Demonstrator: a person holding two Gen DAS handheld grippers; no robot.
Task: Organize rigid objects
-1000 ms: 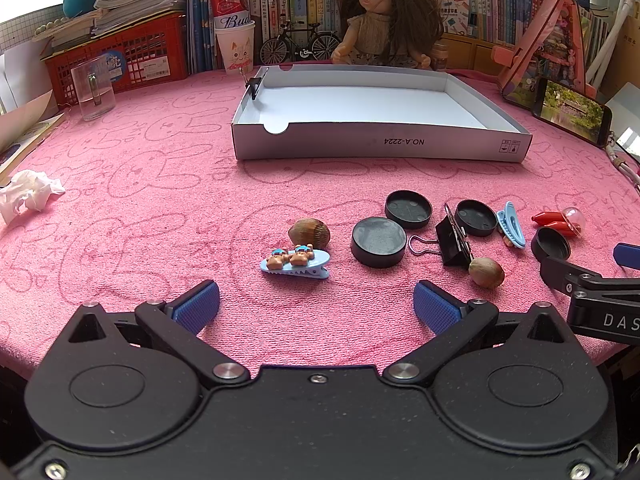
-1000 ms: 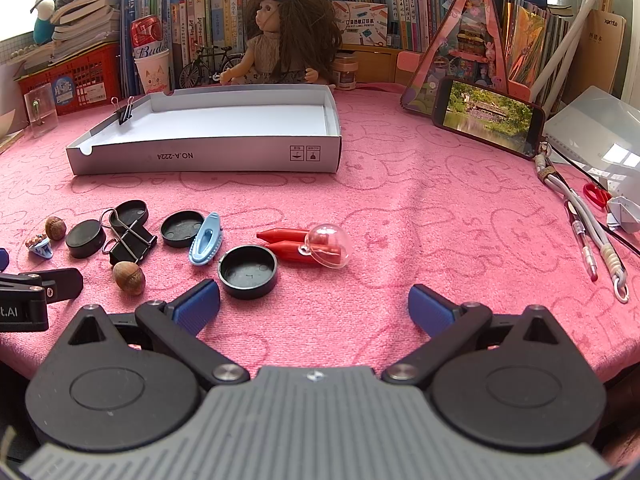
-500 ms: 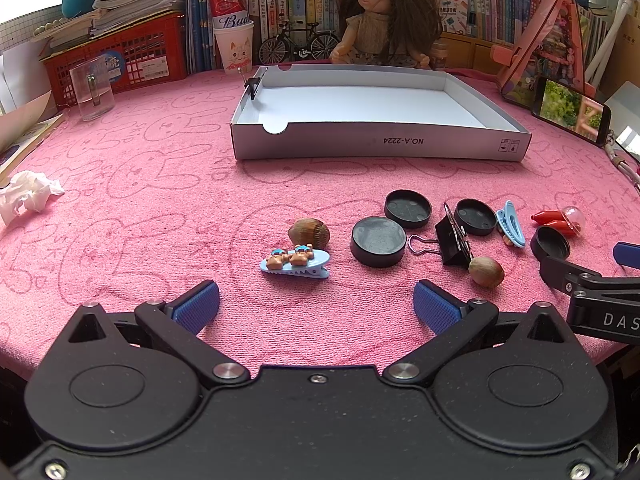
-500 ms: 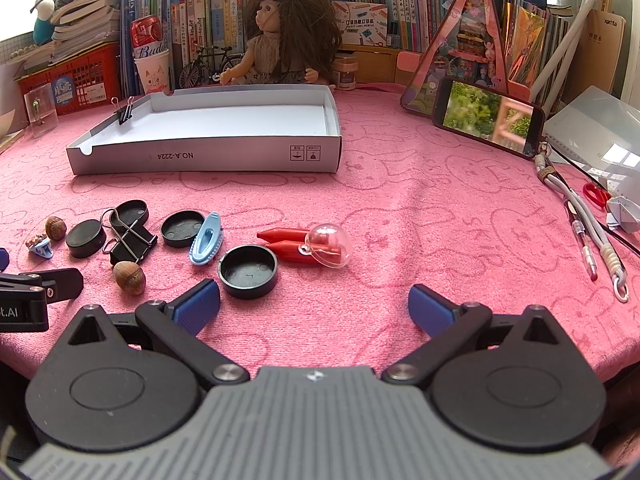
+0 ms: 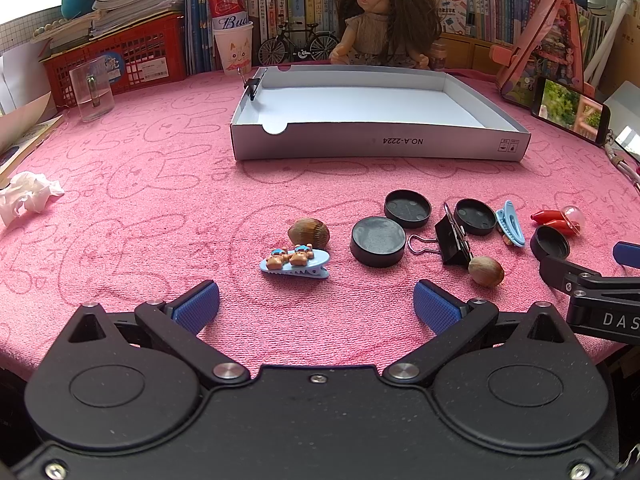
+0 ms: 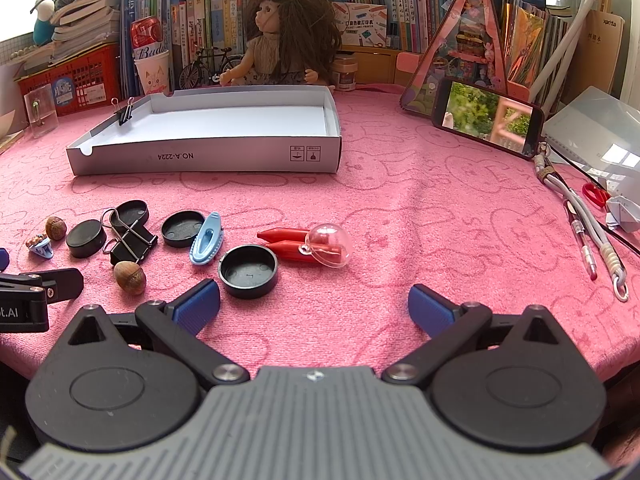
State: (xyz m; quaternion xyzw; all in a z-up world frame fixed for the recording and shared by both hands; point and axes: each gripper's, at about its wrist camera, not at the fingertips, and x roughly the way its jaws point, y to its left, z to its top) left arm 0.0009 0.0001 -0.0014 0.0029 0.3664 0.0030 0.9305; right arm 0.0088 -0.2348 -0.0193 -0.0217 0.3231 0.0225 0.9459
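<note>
Bench [image 5: 140,200] covered in pink towel. White tray [image 5: 380,146] sits at the far middle, a small clip [image 5: 252,86] clamped on its left wall, nothing else seen inside.

Left gripper [image 5: 316,306] low at the near edge, jaws spread wide, holding nothing. Just ahead of it: bear hair clip [image 5: 295,262], with a nut [image 5: 309,232] just behind it. Right of these, a cap [image 5: 378,241] lying flat side up; a second cap [image 5: 407,208] behind it, hollow up. Next, a black binder clip [image 5: 452,236] on its side, wire handle pointing at the first cap. A second nut [image 5: 486,271] touches or nearly touches the binder clip's near end. A third cap [image 5: 476,216], hollow up, lies beside the binder clip, with a plain blue hair clip [image 5: 511,227] against its right side.

Right gripper [image 6: 314,306] also at the near edge, jaws wide apart, empty. A fourth cap [image 6: 248,270], hollow up, sits just beyond its left finger [image 6: 198,306]. Right of that cap, a red toy [image 6: 292,244] with a clear dome [image 6: 330,245].

All small items lie on the towel, well short of the tray.
</note>
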